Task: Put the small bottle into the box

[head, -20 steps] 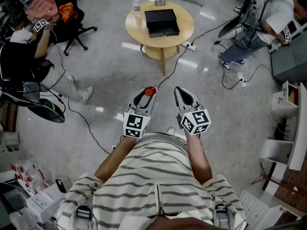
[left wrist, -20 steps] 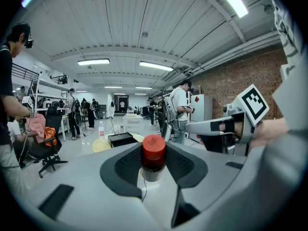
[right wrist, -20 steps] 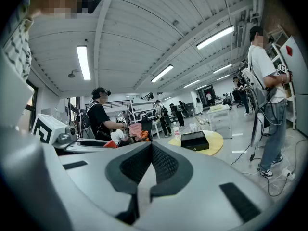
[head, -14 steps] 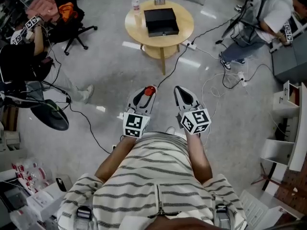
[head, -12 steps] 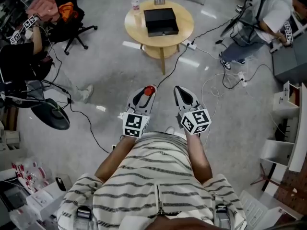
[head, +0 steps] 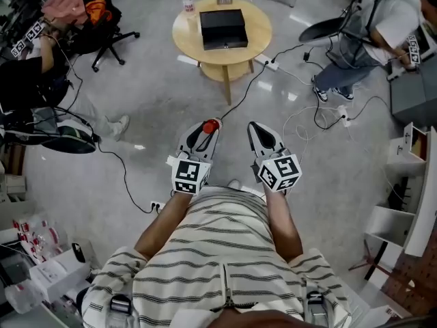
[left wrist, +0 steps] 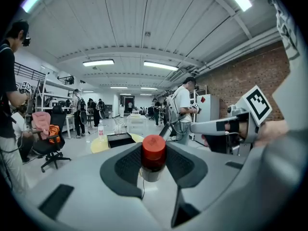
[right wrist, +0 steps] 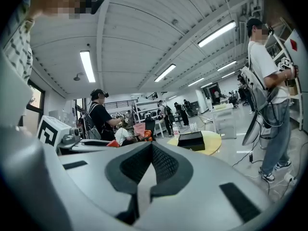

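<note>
The person wore a short-sleeved cream shirt (head: 218, 251) with thin dark horizontal stripes. The left gripper (head: 204, 131) and right gripper (head: 262, 134) had pale grey shells and black pads (right wrist: 167, 166) (finely ribbed). Each carried a white marker cube (head: 189, 175) printed with black squares.

Open-plan lab: floor cables (head: 240, 96), strip lights (left wrist: 98, 62), brick wall (left wrist: 231, 76) (other people (head: 379, 29) with marker cubes (head: 22, 38))

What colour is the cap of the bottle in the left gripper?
Red cap, best seen in the left gripper view.
</note>
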The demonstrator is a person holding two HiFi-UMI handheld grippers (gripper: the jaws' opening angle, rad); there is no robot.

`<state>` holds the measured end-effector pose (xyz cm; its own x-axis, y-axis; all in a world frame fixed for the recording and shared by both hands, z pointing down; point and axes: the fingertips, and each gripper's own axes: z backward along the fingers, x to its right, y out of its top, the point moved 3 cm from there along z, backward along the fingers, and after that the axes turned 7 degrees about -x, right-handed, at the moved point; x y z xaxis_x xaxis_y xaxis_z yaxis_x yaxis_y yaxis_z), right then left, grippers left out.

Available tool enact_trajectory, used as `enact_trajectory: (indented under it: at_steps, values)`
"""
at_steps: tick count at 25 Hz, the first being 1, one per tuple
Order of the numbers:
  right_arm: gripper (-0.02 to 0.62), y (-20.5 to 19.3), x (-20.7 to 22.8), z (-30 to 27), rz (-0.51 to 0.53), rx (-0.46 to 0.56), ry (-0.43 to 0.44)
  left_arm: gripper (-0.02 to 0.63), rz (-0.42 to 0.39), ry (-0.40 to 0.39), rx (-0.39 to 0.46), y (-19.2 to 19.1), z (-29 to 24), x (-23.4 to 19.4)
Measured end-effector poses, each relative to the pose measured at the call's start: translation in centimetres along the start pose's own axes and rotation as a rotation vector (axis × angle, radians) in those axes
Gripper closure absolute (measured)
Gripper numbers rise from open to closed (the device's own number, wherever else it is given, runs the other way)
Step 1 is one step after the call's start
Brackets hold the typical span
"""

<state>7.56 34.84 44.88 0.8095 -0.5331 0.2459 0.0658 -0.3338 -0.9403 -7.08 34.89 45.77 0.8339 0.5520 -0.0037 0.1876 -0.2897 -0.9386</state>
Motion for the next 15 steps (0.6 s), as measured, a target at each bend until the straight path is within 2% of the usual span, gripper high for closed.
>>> enact_trajectory:
  at_steps: [6, 15]
  values:
    - [0.580, -0.8, 1.8, 1.0, -0.037, -0.005, 0.015, 0.451, 0.002, -0.001, -0.012, 0.3, -0.8, 2.4]
    - [0.580, -0.4, 3.9, -2.4, -0.050, -0.024, 0.029, 0.451, 0.039, 0.012, 0.004, 0.3, -4.0, 0.3]
